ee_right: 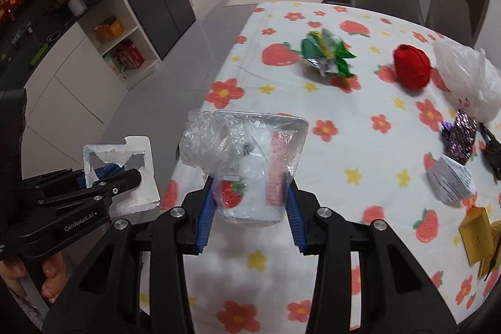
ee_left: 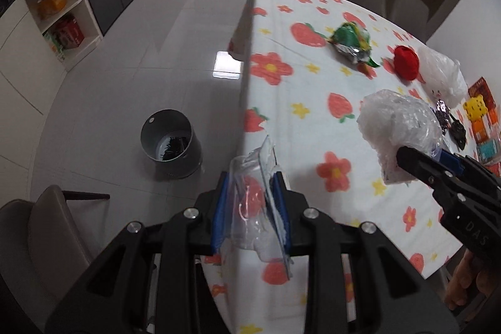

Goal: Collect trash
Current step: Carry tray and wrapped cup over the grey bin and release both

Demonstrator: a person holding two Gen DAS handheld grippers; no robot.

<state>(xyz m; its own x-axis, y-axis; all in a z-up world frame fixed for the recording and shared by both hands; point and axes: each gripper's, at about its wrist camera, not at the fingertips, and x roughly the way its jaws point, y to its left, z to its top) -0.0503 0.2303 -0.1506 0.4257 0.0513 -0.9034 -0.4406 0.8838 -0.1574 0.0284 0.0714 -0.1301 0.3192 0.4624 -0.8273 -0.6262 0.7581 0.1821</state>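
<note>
My left gripper (ee_left: pixel 250 190) is shut on a flat clear blister pack (ee_left: pixel 255 165) with a torn white backing, held over the table's left edge. In the right wrist view the same left gripper (ee_right: pixel 116 172) and the pack (ee_right: pixel 137 193) show at the left. My right gripper (ee_right: pixel 250 187) is shut on a clear plastic cup (ee_right: pixel 250 208) stuffed with crumpled film (ee_right: pixel 203 143). From the left wrist view, the right gripper (ee_left: pixel 426 157) carries that clear wad (ee_left: pixel 397 124) above the tablecloth. A grey trash bin (ee_left: pixel 170 143) stands open on the floor left of the table, with dark bits inside.
On the strawberry-print tablecloth (ee_right: pixel 360 146) lie a green snack wrapper (ee_right: pixel 325 55), a red ball (ee_right: pixel 411 66), a white plastic bag (ee_right: pixel 469 80), a purple glittery piece (ee_right: pixel 460 136), a white paper packet (ee_right: pixel 451 180) and a yellow box (ee_right: pixel 476 233). A chair (ee_left: pixel 56 233) stands near left.
</note>
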